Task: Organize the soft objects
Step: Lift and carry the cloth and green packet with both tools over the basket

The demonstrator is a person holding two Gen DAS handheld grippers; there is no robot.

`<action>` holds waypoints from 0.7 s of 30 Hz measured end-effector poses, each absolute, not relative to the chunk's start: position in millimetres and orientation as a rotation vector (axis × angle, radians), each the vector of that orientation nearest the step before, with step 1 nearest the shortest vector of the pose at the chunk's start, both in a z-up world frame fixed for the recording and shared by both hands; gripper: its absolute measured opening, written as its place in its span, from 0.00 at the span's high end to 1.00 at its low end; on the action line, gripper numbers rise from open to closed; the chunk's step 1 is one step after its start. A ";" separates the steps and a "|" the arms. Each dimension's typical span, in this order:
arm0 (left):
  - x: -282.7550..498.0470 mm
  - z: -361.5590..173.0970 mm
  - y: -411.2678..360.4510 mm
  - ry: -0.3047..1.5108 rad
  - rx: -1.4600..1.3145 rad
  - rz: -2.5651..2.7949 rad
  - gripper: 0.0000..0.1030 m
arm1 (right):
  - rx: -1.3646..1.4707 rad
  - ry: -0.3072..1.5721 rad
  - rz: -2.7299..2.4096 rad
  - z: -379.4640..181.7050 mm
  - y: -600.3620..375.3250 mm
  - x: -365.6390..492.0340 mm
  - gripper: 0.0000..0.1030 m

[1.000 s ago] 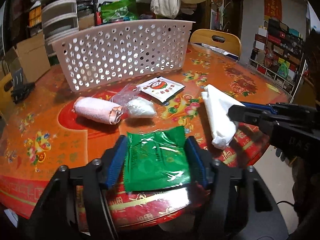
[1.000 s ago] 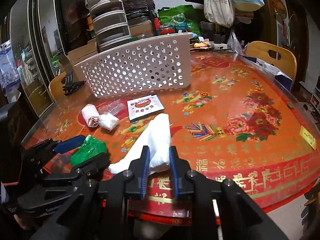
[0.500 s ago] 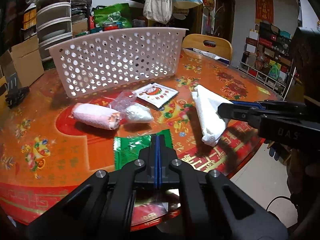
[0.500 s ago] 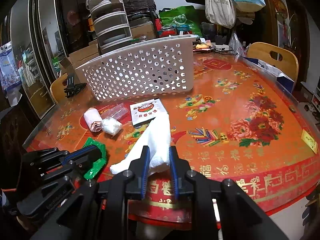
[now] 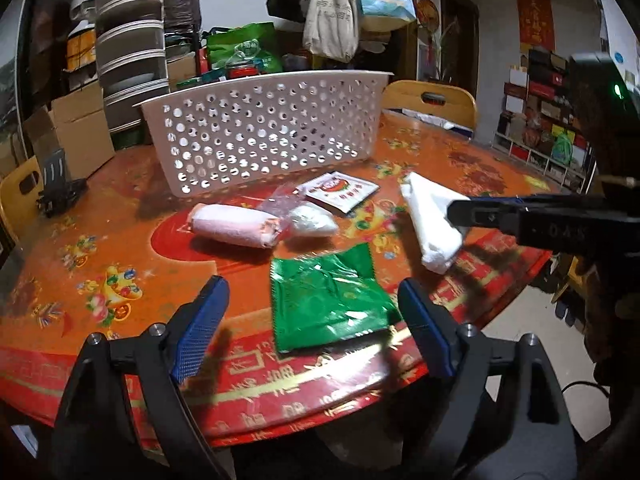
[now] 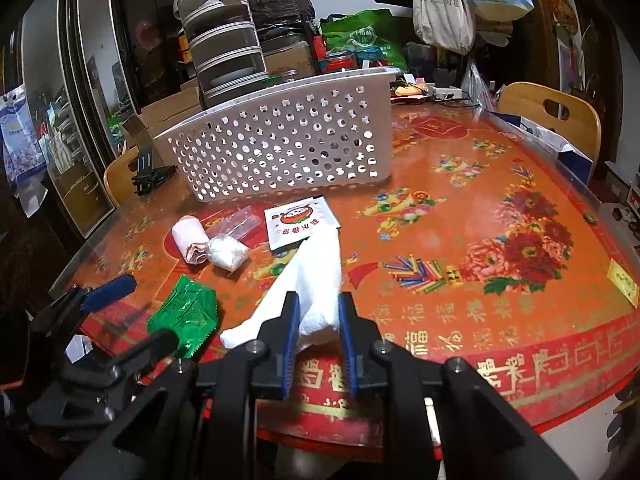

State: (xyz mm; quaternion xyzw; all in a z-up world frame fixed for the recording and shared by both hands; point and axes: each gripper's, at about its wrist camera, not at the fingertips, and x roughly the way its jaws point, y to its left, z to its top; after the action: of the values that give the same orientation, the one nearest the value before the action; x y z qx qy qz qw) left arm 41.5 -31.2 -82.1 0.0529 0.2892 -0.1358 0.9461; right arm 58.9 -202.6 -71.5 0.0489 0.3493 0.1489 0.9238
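A green foil packet (image 5: pixel 326 294) lies flat near the table's front edge; it also shows in the right wrist view (image 6: pixel 186 312). My left gripper (image 5: pixel 312 320) is open wide, its jaws either side of the packet and a little short of it. My right gripper (image 6: pixel 318 320) is shut on a folded white cloth (image 6: pixel 316 276), also visible in the left wrist view (image 5: pixel 432 220). A rolled pink towel (image 5: pixel 234 230), a clear bag with white filling (image 5: pixel 312 220) and a white printed sachet (image 5: pixel 340 192) lie in front of a white perforated basket (image 5: pixel 264 132).
The round table (image 6: pixel 480 208) has a red patterned cover and its front edge is close to both grippers. Wooden chairs (image 6: pixel 548 112) stand around it. Boxes, stacked containers and hanging bags crowd the background.
My left gripper shut empty half a second ago and has now opened wide again around the green packet, which lies slightly shifted. My right gripper keeps its hold on the white cloth.
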 end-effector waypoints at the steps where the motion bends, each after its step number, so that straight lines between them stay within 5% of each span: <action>1: 41.1 -84.3 -33.7 0.592 0.118 -0.274 0.18 | 0.101 0.716 0.307 -71.4 -202.6 58.2 0.83; 6: 42.4 -96.2 -43.0 0.611 0.119 -0.292 0.19 | 0.104 0.706 0.303 -68.6 -206.0 54.2 0.83; 9: 41.9 -98.5 -48.3 0.605 0.112 -0.315 0.49 | 0.109 0.705 0.301 -68.1 -207.6 53.6 0.83; 11: 42.2 -97.8 -54.1 0.600 0.133 -0.308 0.54 | 0.109 0.706 0.305 -68.4 -207.1 53.7 0.83; 13: 42.9 -97.4 -55.2 0.604 0.133 -0.320 0.93 | 0.108 0.709 0.313 -69.1 -205.0 54.2 0.83; 21: 47.3 -91.4 -48.0 0.602 0.100 -0.317 0.97 | 0.109 0.706 0.309 -67.6 -205.7 56.2 0.83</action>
State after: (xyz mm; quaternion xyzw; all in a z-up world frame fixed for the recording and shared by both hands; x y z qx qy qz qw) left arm 47.3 -48.0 -91.4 0.0489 0.2949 -0.1555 0.9415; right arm 56.2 -205.7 -67.6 0.0530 0.3443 0.1506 0.9252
